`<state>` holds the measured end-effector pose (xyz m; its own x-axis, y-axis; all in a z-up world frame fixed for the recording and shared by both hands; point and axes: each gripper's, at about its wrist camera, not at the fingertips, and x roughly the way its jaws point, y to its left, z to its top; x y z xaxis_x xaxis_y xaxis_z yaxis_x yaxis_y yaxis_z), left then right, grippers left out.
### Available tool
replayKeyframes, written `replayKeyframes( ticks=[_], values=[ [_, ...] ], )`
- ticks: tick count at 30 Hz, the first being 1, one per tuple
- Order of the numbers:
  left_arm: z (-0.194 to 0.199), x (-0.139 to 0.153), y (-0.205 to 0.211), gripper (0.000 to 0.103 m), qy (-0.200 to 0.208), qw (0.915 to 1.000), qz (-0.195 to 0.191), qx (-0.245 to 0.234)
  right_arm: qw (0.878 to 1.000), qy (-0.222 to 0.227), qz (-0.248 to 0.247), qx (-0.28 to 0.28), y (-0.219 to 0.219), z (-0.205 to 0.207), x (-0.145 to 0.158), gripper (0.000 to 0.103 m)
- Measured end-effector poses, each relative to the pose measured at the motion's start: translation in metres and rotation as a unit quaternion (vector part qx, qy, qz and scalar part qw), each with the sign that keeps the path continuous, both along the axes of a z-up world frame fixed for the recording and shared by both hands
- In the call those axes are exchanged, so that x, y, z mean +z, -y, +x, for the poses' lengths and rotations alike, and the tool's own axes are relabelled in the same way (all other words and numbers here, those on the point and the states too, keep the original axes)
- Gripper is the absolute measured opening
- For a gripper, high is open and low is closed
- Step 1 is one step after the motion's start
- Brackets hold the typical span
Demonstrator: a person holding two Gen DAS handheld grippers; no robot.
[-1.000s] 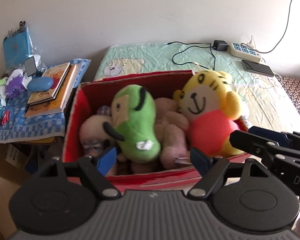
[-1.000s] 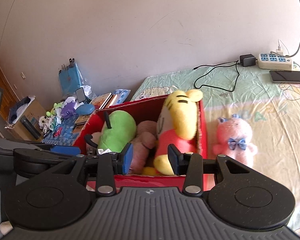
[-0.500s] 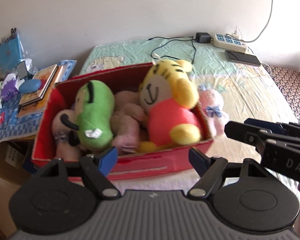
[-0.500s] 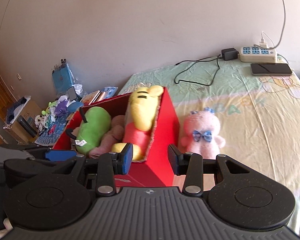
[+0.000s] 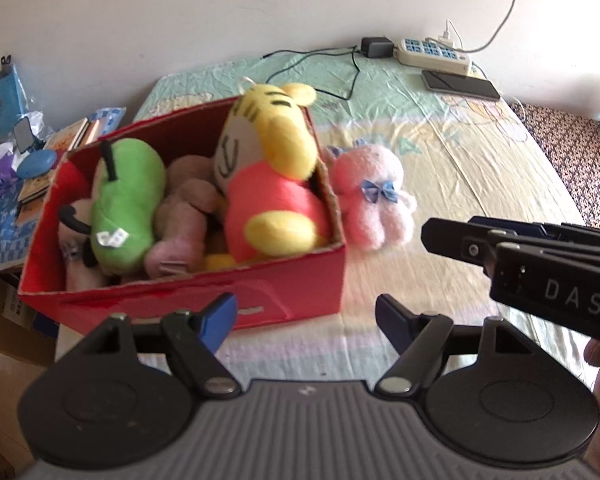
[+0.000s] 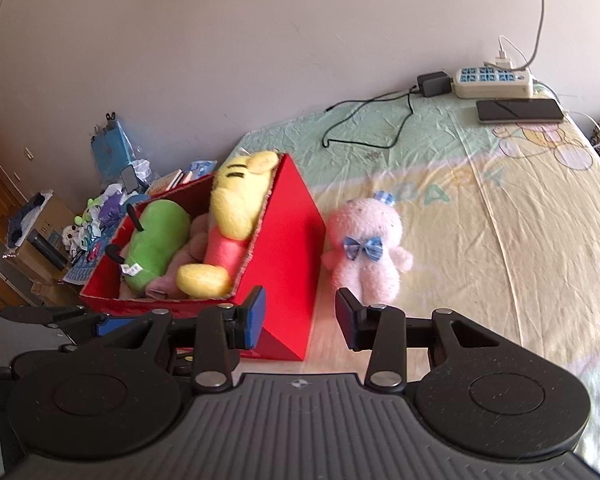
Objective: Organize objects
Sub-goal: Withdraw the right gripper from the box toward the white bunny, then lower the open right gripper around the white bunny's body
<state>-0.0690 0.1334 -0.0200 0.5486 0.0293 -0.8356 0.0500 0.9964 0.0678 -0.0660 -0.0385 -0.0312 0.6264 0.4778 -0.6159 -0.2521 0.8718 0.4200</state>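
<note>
Pink plush (image 6: 364,252), beside red box (image 6: 288,260): being approached by right tool (image 6: 300,316), half-open, empty; risk: snagged bedsheet, if gripped low.

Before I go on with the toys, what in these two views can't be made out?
- Toys at the bottom of the red box: left wrist view, buried under the green plush and yellow tiger.
- Box's near left corner: right wrist view, behind the right gripper.
- Print on the green plush's tag: too small.
- Items on the side table: cluttered, partly cut off by the left edge.
</note>
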Motion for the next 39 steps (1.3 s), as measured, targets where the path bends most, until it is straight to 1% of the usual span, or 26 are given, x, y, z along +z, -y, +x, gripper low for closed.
replayKeyframes(
  ticks=[4, 12, 23, 30, 33, 35, 39],
  values=[
    [0.004, -0.010, 0.009, 0.078, -0.015, 0.9999, -0.005, -0.002, 1.000, -0.014, -0.004, -0.009, 0.010, 0.001, -0.007, 0.043],
    [0.009, -0.026, 0.032, 0.077, -0.032, 0.9993, -0.001, -0.020, 0.999, -0.036, -0.003, -0.023, 0.027, 0.001, -0.019, 0.043],
    [0.019, -0.047, 0.053, 0.076, -0.056, 0.9978, 0.003, -0.036, 0.996, -0.072, 0.015, -0.041, 0.048, 0.006, -0.039, 0.042],
    [0.026, -0.059, 0.064, 0.075, -0.068, 0.9967, 0.010, -0.044, 0.995, -0.089, 0.030, -0.042, 0.058, 0.011, -0.048, 0.031],
    [0.029, -0.064, 0.066, 0.073, -0.073, 0.9962, 0.011, -0.045, 0.994, -0.093, 0.036, -0.042, 0.060, 0.014, -0.051, 0.029],
    [0.031, -0.066, 0.068, 0.073, -0.075, 0.9960, 0.010, -0.049, 0.994, -0.096, 0.039, -0.042, 0.061, 0.016, -0.053, 0.026],
    [0.034, -0.069, 0.072, 0.073, -0.074, 0.9956, 0.013, -0.055, 0.993, -0.099, 0.045, -0.037, 0.063, 0.021, -0.057, 0.024]
  ],
)
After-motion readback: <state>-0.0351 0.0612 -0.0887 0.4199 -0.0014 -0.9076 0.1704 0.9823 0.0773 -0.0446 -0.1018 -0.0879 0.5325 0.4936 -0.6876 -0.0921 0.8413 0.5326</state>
